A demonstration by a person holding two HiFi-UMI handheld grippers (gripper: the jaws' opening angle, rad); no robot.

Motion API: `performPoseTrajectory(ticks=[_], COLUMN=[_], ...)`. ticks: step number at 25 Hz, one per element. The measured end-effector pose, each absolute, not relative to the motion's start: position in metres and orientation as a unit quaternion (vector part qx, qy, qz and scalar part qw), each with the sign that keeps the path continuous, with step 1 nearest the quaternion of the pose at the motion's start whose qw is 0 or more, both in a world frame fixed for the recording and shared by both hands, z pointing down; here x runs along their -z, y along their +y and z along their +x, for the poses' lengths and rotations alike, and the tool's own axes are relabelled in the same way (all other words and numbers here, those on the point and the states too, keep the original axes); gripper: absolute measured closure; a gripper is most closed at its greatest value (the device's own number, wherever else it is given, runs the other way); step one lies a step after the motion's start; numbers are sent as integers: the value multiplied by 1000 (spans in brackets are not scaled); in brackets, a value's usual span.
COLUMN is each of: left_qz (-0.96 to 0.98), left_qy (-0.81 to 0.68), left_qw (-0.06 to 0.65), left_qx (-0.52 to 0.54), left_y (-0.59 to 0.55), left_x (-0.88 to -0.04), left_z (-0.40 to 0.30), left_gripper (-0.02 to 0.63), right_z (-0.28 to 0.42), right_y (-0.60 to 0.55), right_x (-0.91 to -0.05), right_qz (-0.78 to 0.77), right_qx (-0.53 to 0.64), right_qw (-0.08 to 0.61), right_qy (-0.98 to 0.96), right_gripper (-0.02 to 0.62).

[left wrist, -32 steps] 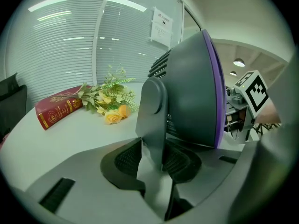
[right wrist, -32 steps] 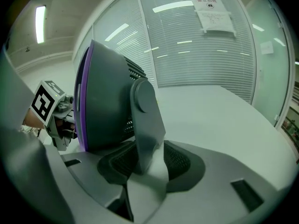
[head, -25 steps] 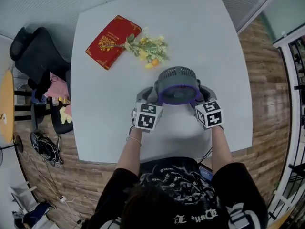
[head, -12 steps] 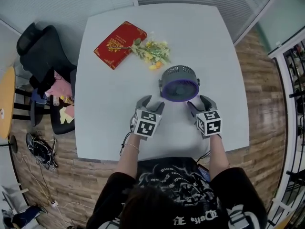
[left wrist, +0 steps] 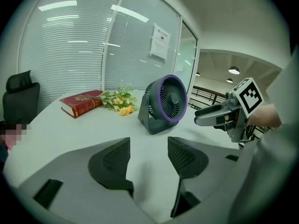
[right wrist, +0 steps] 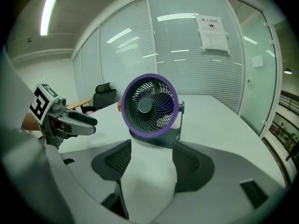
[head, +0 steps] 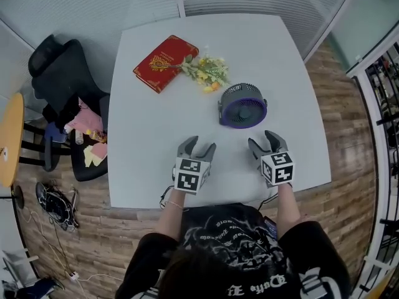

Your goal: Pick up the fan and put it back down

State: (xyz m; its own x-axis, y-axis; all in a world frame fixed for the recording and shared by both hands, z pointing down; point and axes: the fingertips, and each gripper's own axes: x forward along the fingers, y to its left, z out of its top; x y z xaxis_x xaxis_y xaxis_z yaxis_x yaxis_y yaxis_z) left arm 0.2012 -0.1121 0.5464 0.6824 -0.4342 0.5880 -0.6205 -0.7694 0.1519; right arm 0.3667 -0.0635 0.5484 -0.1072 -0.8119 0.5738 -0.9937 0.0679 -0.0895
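The small grey fan [head: 242,104] with a purple ring stands upright on the white table [head: 149,142], untouched. It faces me in the right gripper view [right wrist: 149,104] and stands ahead to the right in the left gripper view [left wrist: 166,101]. My left gripper [head: 198,147] hovers short of it on the left, and my right gripper [head: 263,141] hovers short of it on the right. Both have just been opening their jaws and are open, with nothing between the left gripper's [left wrist: 148,153] or the right gripper's [right wrist: 152,155] pads.
A red book [head: 165,63] and a bunch of yellow flowers [head: 207,72] lie at the table's far left. A black chair [head: 59,73] with clutter stands left of the table. The near table edge runs just under my hands.
Both grippers have let go of the fan's sides and pulled back toward me, jaws spreading. The fan stays standing on the table.
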Motion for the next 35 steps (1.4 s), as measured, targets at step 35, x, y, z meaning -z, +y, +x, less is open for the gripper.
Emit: performPoseTrajectory(ticks=[35], left_qz=[938], left_qy=[-286], left_qw=[78], left_qx=[-180], left_y=[-15], left_x=[-487], left_z=[68], left_gripper=[434], right_z=[211], right_y=[56], right_x=[-493], right_qz=[663], right_qx=[-163], right_qw=[155], right_qy=[-714], right_gripper=[459])
